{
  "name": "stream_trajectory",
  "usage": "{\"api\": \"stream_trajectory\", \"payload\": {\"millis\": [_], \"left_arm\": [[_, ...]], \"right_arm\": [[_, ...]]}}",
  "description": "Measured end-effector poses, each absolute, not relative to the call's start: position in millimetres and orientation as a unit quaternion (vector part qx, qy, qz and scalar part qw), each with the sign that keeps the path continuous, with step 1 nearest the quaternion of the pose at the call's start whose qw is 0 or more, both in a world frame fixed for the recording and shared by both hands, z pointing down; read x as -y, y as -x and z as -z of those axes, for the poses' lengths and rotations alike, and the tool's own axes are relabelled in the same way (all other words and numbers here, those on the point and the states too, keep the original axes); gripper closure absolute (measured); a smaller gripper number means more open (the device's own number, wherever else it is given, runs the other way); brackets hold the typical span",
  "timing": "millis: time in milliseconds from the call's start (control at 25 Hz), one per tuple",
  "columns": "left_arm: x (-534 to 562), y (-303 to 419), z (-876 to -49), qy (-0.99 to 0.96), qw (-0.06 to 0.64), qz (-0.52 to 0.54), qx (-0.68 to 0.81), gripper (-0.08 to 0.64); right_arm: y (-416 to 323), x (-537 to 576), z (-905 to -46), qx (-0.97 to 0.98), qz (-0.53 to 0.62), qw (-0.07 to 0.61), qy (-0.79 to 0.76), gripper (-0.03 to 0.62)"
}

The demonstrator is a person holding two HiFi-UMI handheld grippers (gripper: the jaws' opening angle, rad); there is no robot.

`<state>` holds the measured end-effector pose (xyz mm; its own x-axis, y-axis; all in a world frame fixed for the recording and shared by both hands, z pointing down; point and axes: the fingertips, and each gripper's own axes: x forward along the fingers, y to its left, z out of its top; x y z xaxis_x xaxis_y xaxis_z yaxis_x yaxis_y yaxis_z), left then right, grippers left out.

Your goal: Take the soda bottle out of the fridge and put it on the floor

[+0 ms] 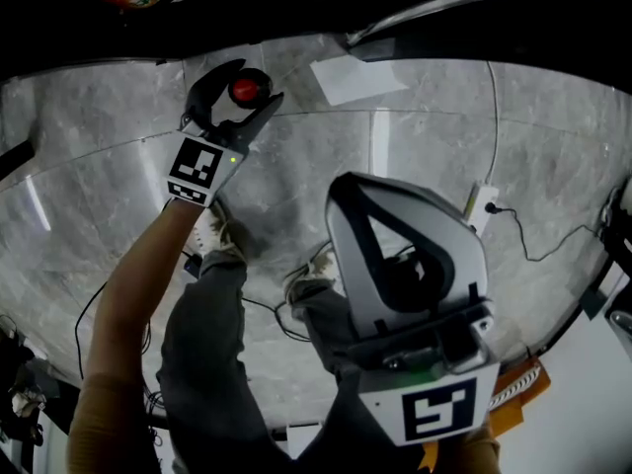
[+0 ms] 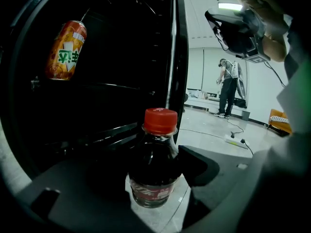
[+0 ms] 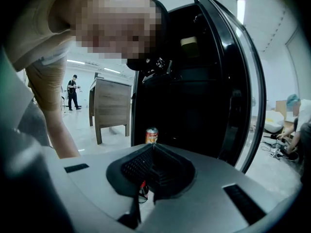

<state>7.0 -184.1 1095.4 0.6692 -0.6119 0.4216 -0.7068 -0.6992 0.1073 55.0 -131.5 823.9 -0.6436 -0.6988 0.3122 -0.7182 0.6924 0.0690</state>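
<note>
Soda bottle (image 2: pixel 154 164) out of the fridge (image 2: pixel 121 57), gripped upright in my left tool (image 1: pixel 252 82) over the marble floor (image 1: pixel 415 136). Setting it down and letting go appears to be all that is left. My right tool (image 3: pixel 153 147) is closed on nothing; the fridge's front edge stands close behind the bottle, with open floor on the other sides.

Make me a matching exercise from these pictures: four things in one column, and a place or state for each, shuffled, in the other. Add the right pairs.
Things
1. soda bottle
2. orange can
3. right gripper
4. power strip

Places or states
A. jaws together, nothing between them
B. inside the dark fridge
C. upright between the jaws of the left gripper
D. lying on the floor with a black cable plugged in

Pairs: 1-C, 2-B, 3-A, 4-D
</note>
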Motion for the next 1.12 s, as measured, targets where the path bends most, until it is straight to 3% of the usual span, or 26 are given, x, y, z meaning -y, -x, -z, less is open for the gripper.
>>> {"api": "stream_trajectory", "payload": {"millis": [1120], "left_arm": [[169,9,-1186,-0.894,0.137,-0.220,0.365,0.252]], "right_arm": [[-52,153,-872,0.906,-0.042,0.180,-0.380,0.589]]}}
